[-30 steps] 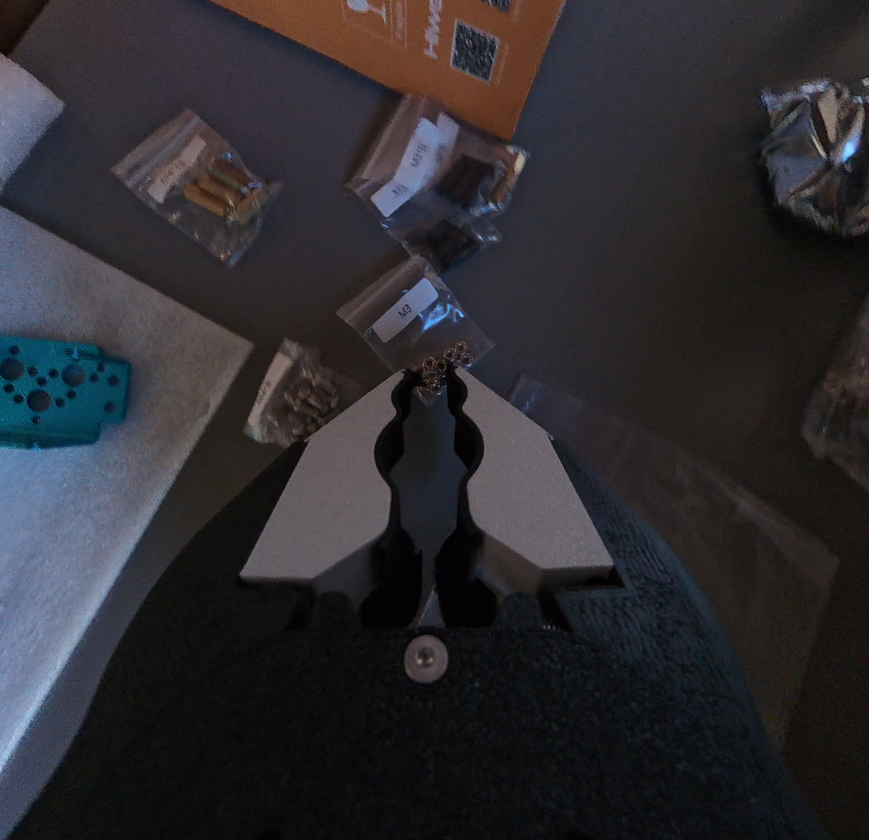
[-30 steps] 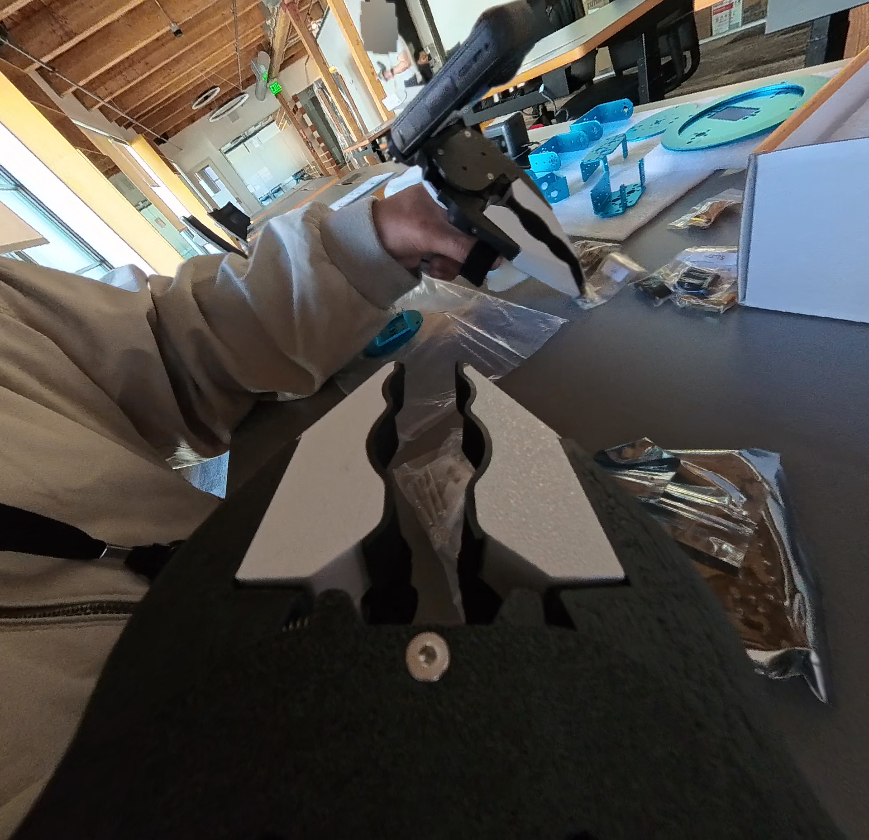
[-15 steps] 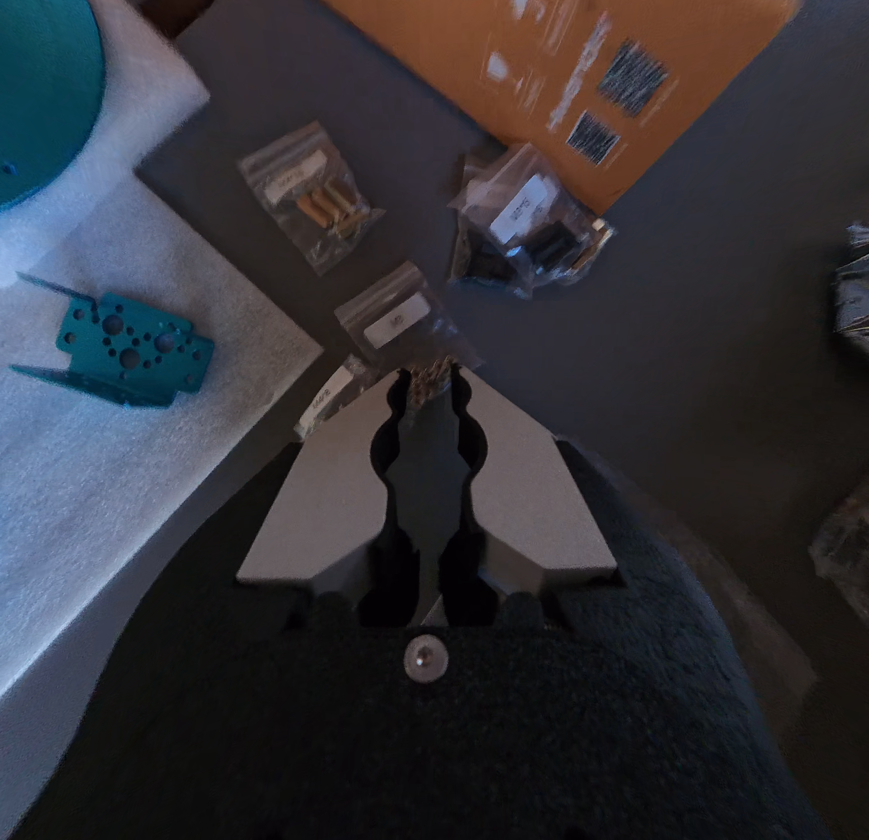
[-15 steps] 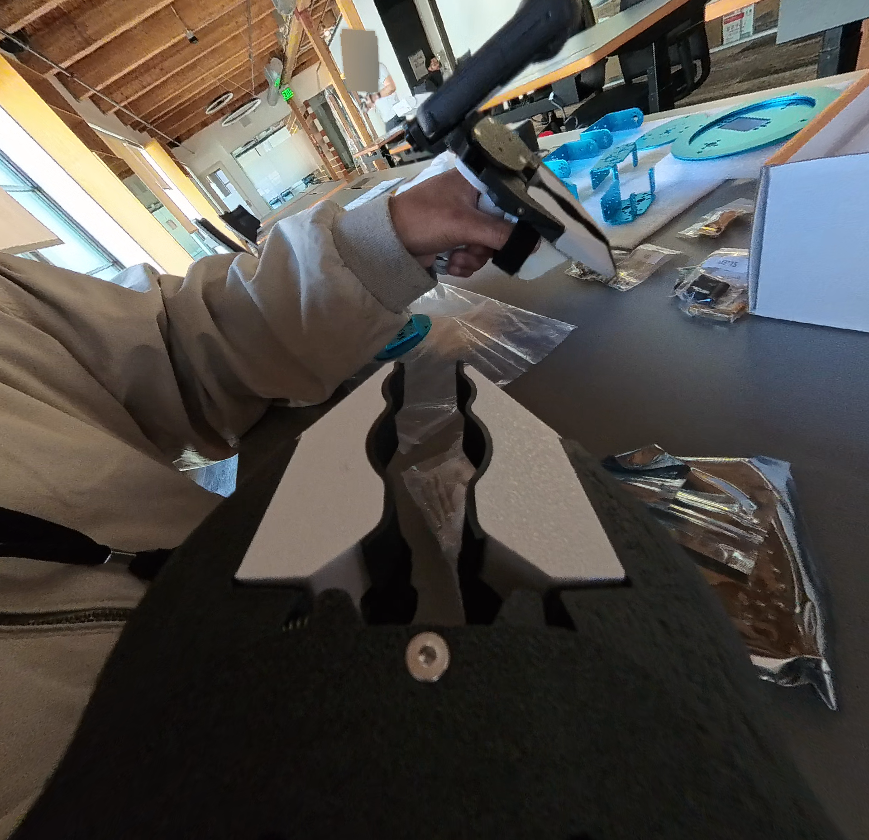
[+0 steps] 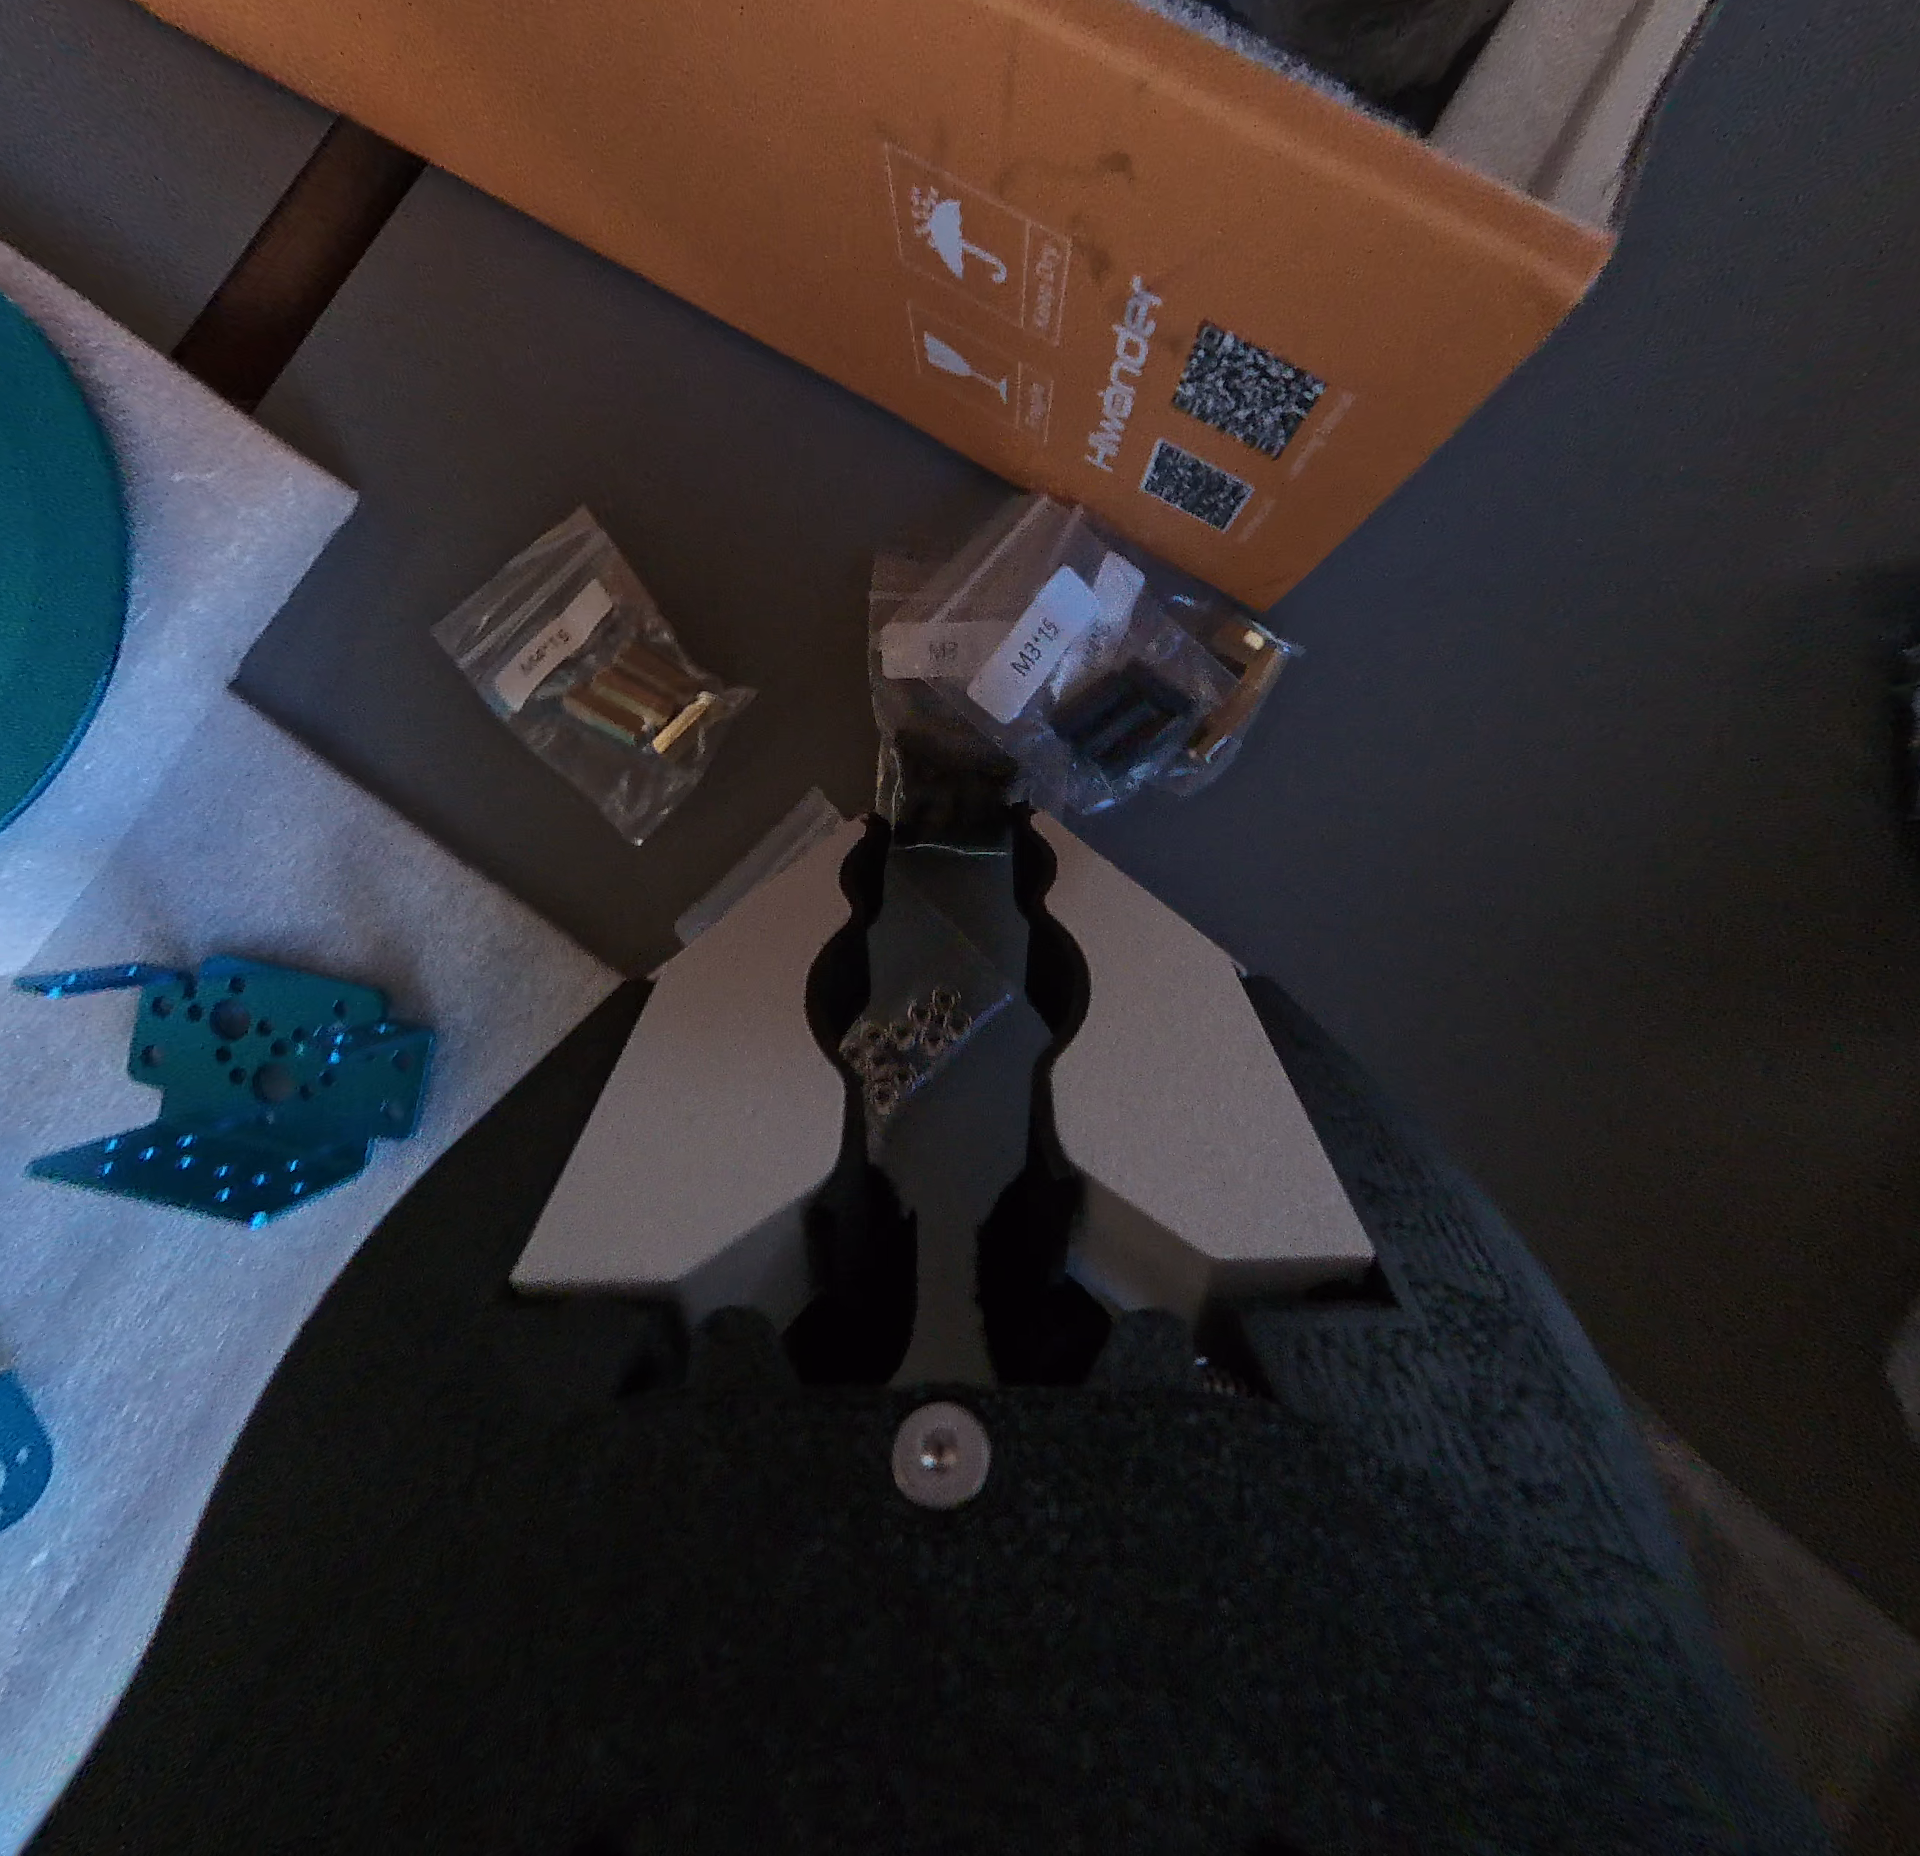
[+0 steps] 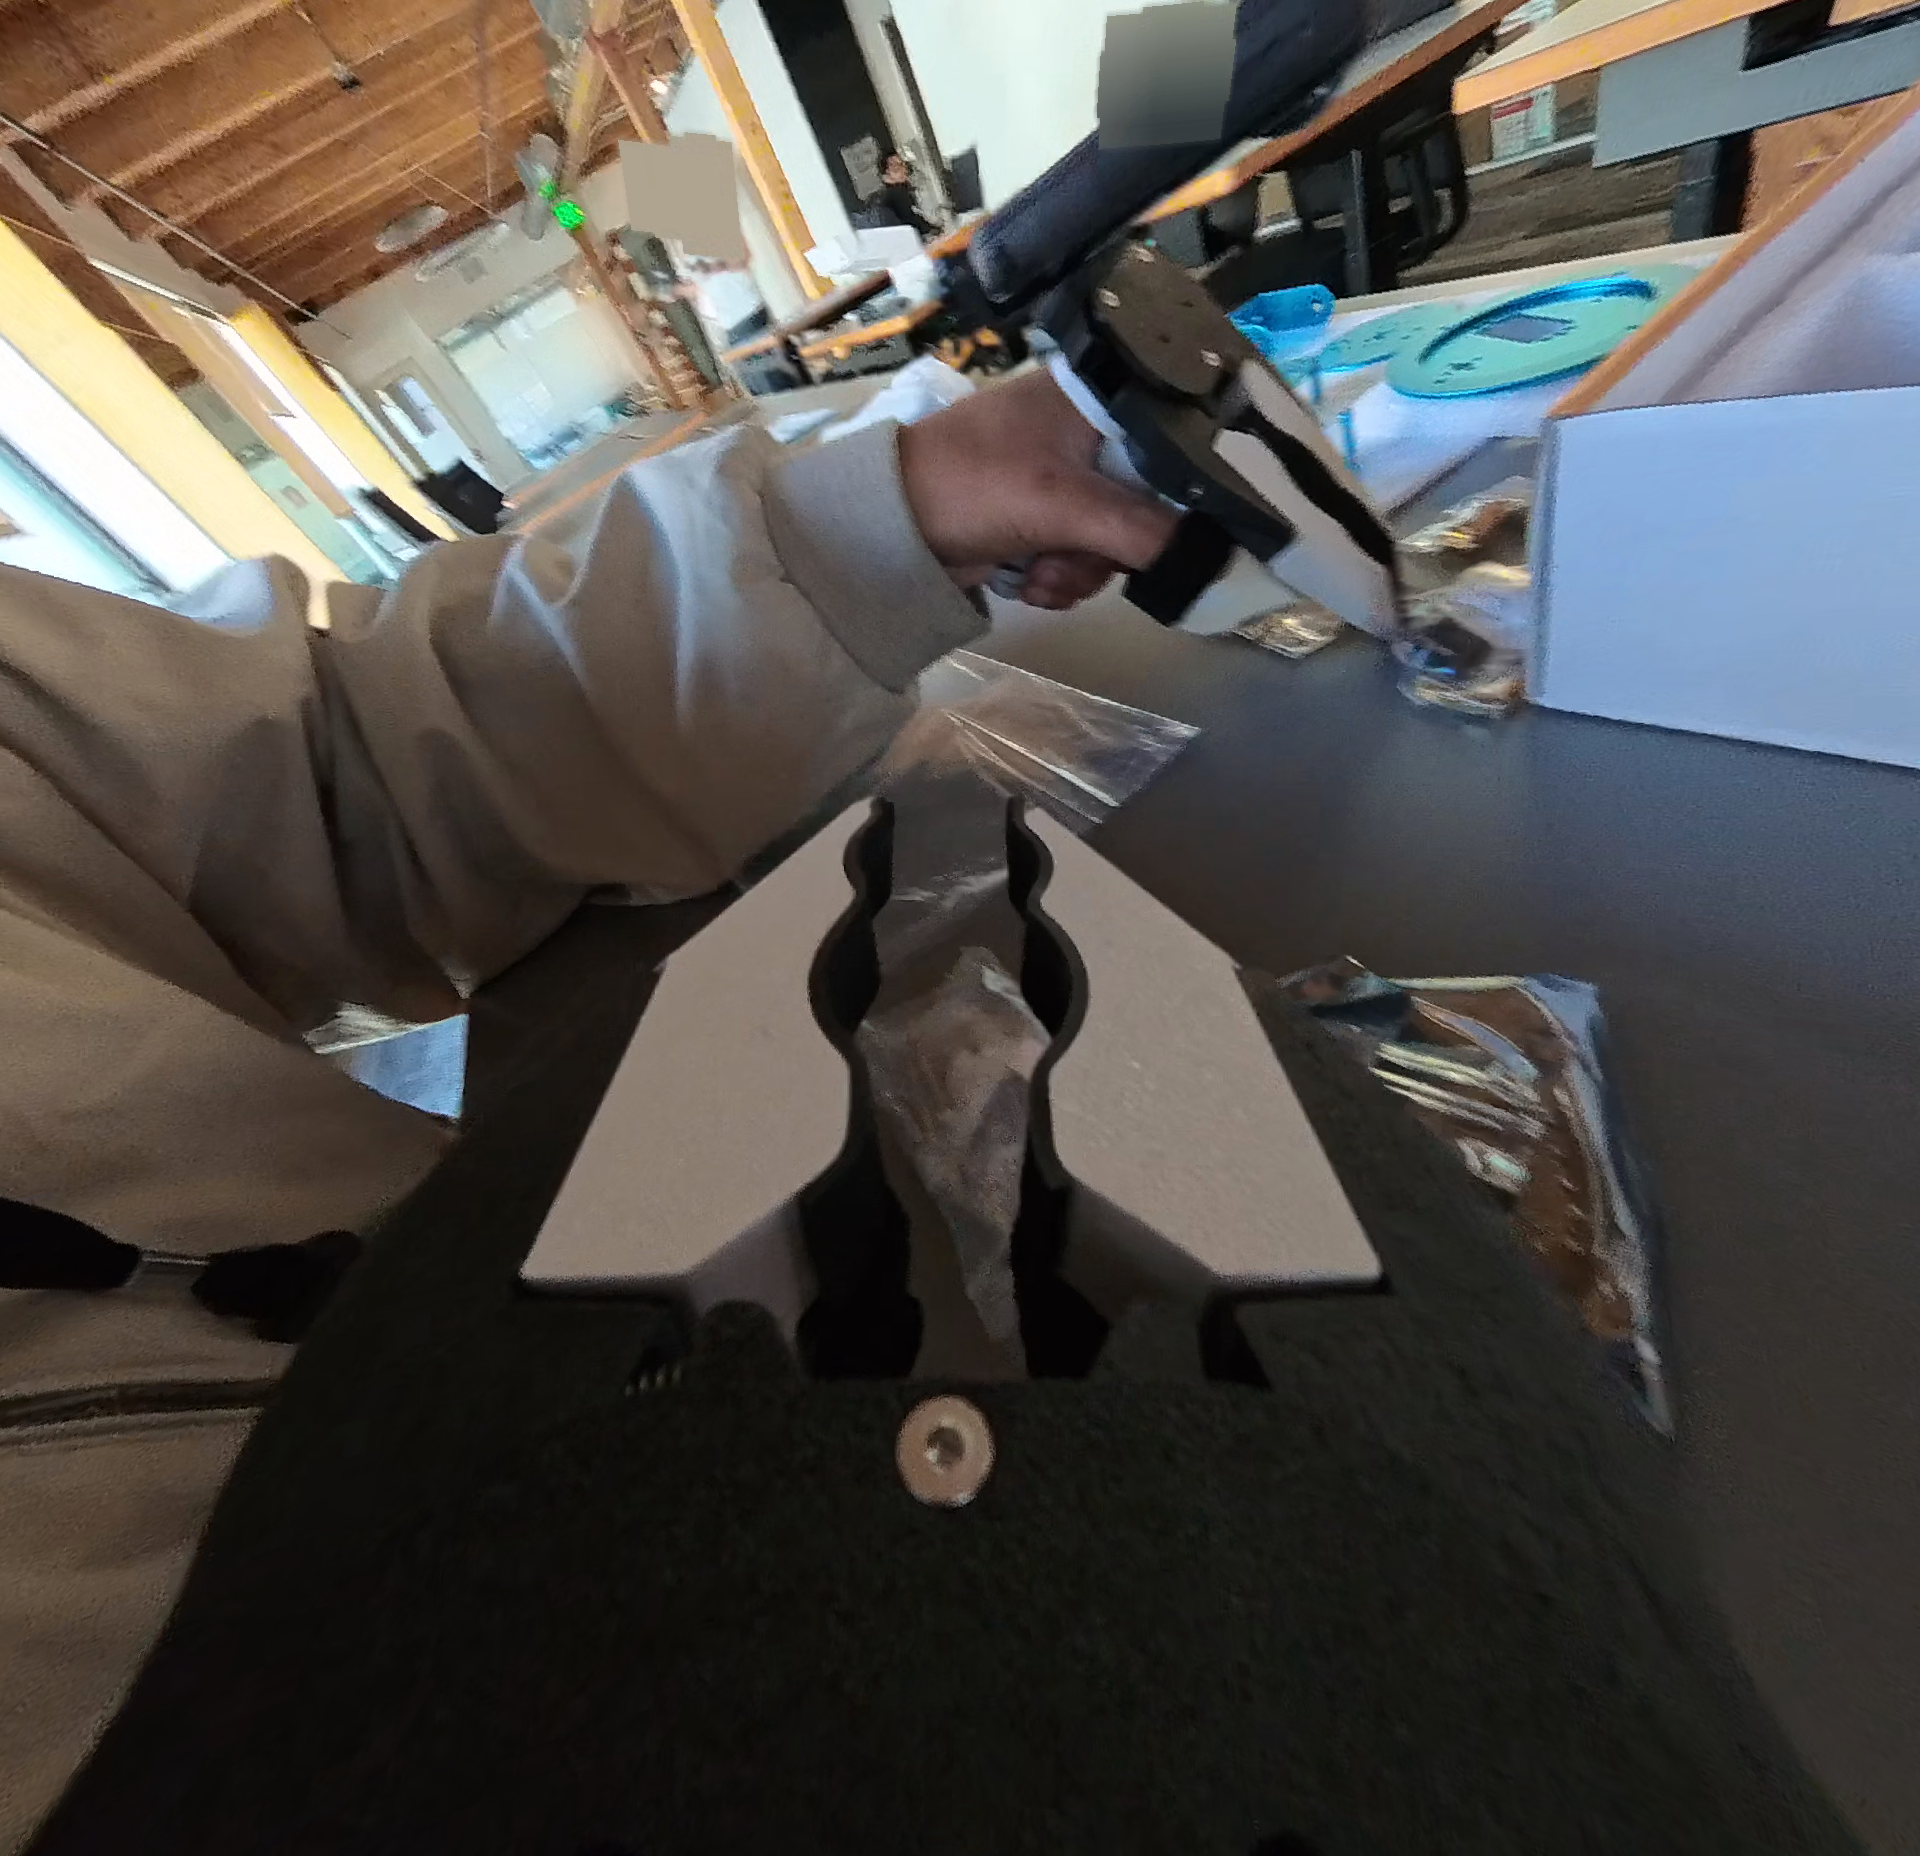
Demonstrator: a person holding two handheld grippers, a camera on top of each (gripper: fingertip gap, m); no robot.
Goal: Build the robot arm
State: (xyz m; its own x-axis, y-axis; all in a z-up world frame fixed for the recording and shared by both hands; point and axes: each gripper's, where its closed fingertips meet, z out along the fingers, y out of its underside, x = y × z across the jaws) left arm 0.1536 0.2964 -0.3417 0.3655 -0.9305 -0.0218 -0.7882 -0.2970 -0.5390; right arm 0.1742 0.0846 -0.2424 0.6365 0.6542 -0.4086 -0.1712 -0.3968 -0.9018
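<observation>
My left gripper (image 5: pixel 951 819) is open, its tips at a pile of small clear bags of black parts (image 5: pixel 1101 705) beside an orange cardboard box (image 5: pixel 831 144). A small clear bag of silver nuts (image 5: pixel 914 1048) lies in the gap between its fingers, farther back. In the right wrist view a hand holds the left gripper (image 6: pixel 1392 601) down on that pile (image 6: pixel 1455 663). My right gripper (image 6: pixel 948 819) sits low over the dark table (image 6: pixel 1455 871). A crumpled clear bag (image 6: pixel 956 1079) fills the gap between its fingers and touches both.
A bag of brass standoffs (image 5: pixel 613 684) lies left of the pile. White foam (image 5: pixel 156 871) carries a blue bracket (image 5: pixel 260 1079) and a teal disc (image 5: pixel 42 559). A foil bag (image 6: pixel 1507 1131), a flat clear bag (image 6: pixel 1039 746) and a sleeved arm (image 6: pixel 520 715) are near my right gripper. One gripper's finger ends stand about 25 cm off the other's.
My left gripper moved toward the orange box with the nuts bag at its tips. Its jaws now stand wider and the bag sits farther back between them. My right gripper barely moved.
</observation>
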